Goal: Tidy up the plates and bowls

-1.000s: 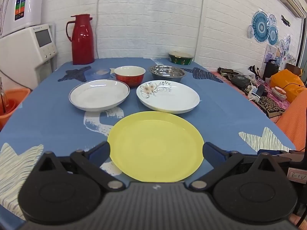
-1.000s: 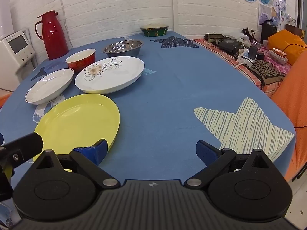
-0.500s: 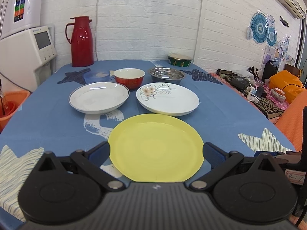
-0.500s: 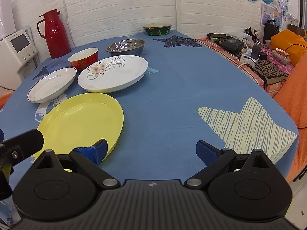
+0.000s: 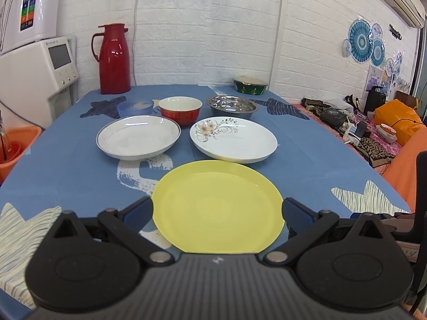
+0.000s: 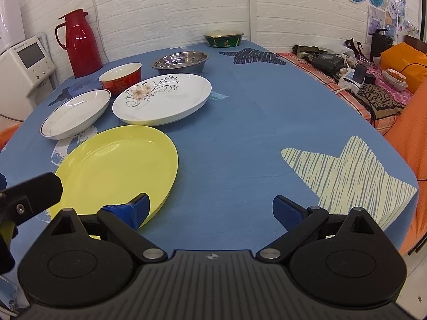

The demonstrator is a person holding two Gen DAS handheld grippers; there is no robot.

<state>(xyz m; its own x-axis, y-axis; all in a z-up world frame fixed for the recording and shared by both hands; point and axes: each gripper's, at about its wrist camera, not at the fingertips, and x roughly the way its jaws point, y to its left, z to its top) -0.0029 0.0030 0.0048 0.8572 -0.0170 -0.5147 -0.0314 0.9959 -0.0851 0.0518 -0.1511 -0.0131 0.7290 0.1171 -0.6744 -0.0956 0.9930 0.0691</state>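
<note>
A yellow plate (image 5: 217, 206) (image 6: 117, 164) lies nearest on the blue tablecloth. Behind it sit a blue-rimmed white plate (image 5: 138, 136) (image 6: 76, 113) on the left and a flowered white plate (image 5: 233, 139) (image 6: 162, 98) on the right. Further back stand a red bowl (image 5: 180, 110) (image 6: 120, 77), a steel bowl (image 5: 232, 106) (image 6: 180, 61), a pale blue bowl (image 5: 135, 108) and a green bowl (image 5: 250, 85) (image 6: 223, 38). My left gripper (image 5: 217, 210) is open, its fingers straddling the yellow plate's near half. My right gripper (image 6: 210, 209) is open over bare cloth, right of that plate.
A red thermos (image 5: 114, 58) (image 6: 79, 43) stands at the back left by a white appliance (image 5: 34, 77). An orange bucket (image 5: 14, 149) is off the left edge. A cluttered side table (image 6: 355, 80) and orange fabric (image 6: 411, 144) lie to the right.
Both grippers have drawn slightly up and back from the table, so the dishes sit a little lower in view. Nothing on the table has moved.
</note>
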